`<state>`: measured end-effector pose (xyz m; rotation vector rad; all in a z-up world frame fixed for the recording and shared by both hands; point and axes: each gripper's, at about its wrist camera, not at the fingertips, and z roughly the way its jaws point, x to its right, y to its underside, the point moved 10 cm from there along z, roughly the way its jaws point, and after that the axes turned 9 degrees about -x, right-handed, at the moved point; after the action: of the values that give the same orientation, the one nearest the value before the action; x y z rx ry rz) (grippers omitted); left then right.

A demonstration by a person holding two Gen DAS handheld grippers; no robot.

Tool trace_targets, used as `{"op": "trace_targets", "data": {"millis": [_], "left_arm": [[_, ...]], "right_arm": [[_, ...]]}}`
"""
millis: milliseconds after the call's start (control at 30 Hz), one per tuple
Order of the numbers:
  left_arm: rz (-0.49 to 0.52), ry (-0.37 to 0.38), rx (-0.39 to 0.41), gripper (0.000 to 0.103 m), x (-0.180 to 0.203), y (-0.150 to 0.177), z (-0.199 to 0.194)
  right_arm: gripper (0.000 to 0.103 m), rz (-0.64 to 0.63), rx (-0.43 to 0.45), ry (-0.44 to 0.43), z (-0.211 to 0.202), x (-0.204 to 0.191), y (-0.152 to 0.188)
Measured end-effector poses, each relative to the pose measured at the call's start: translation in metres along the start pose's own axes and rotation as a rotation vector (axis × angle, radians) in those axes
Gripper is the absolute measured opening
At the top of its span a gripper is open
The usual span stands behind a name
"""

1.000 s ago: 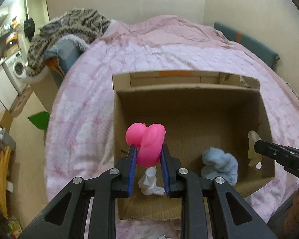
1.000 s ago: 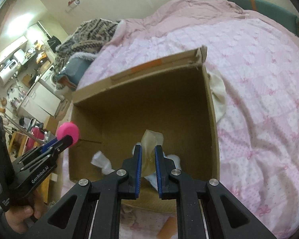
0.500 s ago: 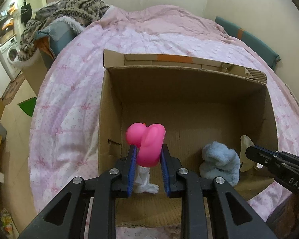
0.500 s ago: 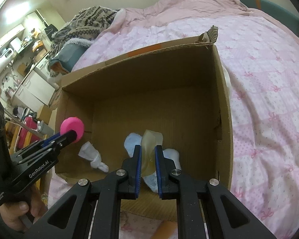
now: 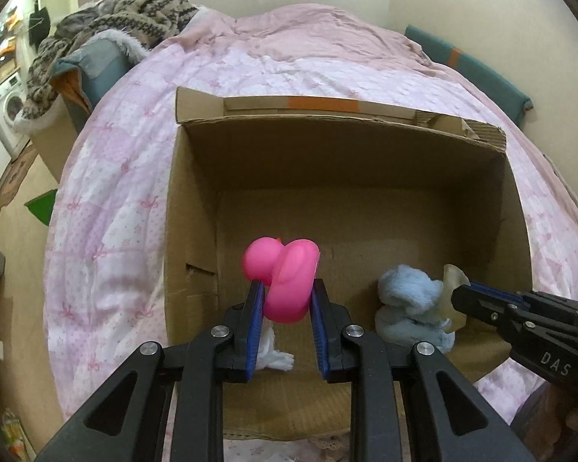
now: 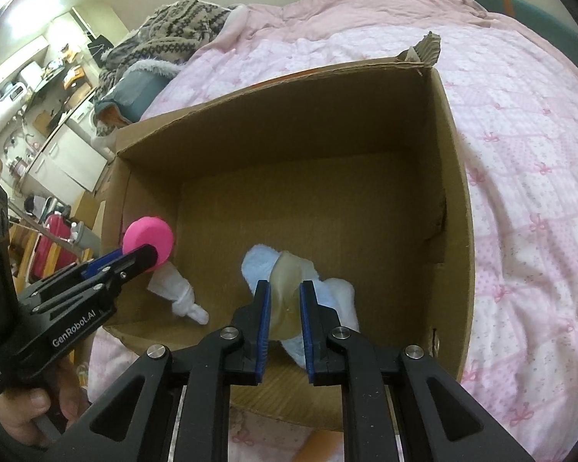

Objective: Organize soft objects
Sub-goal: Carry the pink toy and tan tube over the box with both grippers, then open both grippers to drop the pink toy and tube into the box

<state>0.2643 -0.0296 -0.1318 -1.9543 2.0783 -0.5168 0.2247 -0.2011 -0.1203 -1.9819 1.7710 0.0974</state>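
Both down low over the cardboard box (image 5: 196, 208) now, left gripper (image 5: 285, 308) jaws squeezing the pink duck (image 5: 289, 281), right gripper (image 6: 283, 300) jaws pinching the see-through floppy thing (image 6: 287, 288), ready to drop in.

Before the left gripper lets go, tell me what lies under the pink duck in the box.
The pink duck hangs over the cardboard box. A white cloth lies on the floor just beneath it; otherwise nothing visible blocks the drop.

White lettering reading "GenRobot.AI" runs along the black side of the left tool (image 6: 140, 260), seen from the right wrist camera. In the left wrist view, the black body of the right tool (image 5: 458, 296) shows the white letters "DAS", cut off at the picture's edge.
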Motion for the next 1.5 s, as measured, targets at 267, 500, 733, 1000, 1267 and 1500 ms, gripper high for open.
{"op": "trace_targets", "data": {"millis": [267,500,733,1000,1267,1500], "left_arm": [[-0.006,0.008,-0.019,0.021,0.001,0.003,0.005],[-0.024,0.01,-0.025,0.021,-0.002,0.004,0.006],[-0.015,0.015,-0.021,0.022,0.002,0.005,0.004],[-0.011,0.001,0.013,0.057,0.003,0.002,-0.005],[-0.005,-0.012,0.032,0.062,-0.002,0.0,-0.01],[-0.016,-0.032,0.084,0.062,-0.01,0.002,-0.031]], "right_arm": [[0.015,0.001,0.008,-0.022,-0.002,-0.002,-0.003],[0.016,0.012,0.032,-0.057,-0.009,-0.002,-0.003],[0.07,-0.013,0.11,-0.092,-0.026,-0.01,-0.007],[0.073,0.035,0.122,-0.073,-0.03,0.002,-0.011],[0.073,0.062,0.12,-0.038,-0.031,0.008,-0.013],[0.072,0.055,0.127,-0.007,-0.041,0.011,-0.006]]}}
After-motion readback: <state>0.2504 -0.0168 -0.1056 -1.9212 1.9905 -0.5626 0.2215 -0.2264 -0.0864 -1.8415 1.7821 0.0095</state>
